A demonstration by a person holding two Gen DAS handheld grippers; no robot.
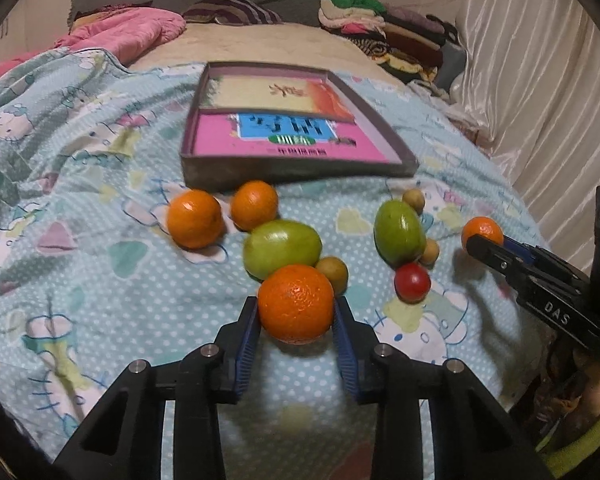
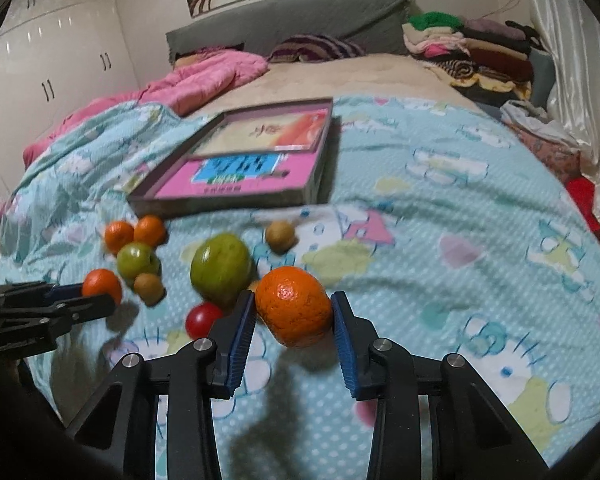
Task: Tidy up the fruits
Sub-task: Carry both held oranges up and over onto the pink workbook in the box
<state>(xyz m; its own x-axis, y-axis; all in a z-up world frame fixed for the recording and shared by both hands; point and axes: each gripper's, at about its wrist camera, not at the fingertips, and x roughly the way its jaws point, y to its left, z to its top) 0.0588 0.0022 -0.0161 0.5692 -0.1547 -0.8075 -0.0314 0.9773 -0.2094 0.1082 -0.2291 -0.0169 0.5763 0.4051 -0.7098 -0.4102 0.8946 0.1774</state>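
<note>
Left wrist view, left gripper [image 1: 296, 308]: both blue-padded fingers press the sides of a tangerine [image 1: 295, 303], clamped on it above the bed cover [image 1: 100, 300].
Left wrist view, fruit heap: right behind the held tangerine lie a green fruit [image 1: 281, 252] and a small brown fruit [image 1: 333, 273]; they look very close or touching, I cannot tell which.
Left wrist view, other fruit: two tangerines [image 1: 195, 218] lie at the near edge of the tray; a second green fruit [image 1: 398, 232] and a cherry tomato [image 1: 412, 282] lie to the right.
Left wrist view, tray [image 1: 296, 168]: a shallow two-part box further up the bed, its pink [image 1: 212, 140] and cream [image 1: 252, 94] compartments both without fruit.
Left wrist view, right gripper [image 1: 485, 240]: comes in from the right edge, closed on another tangerine [image 1: 482, 230].
Right wrist view, right gripper [image 2: 294, 312]: pads squeeze a tangerine [image 2: 293, 306] from both sides, held over the cover.
Right wrist view, left gripper [image 2: 100, 296]: at the left edge, gripping its tangerine [image 2: 102, 285].
Right wrist view, neighbours: the big green fruit [image 2: 221, 268] and cherry tomato [image 2: 203, 319] sit just left of the right gripper's finger.
Advice, lift: raise each tangerine straight up first, so the fingers don't nudge the loose fruit beside them.
Advice, placing: carry both to one tray compartment, lower until the fruit rests, then let go gently; round fruit will likely roll.
Advice, grip: keep pressure light, the peel probably bruises.
</note>
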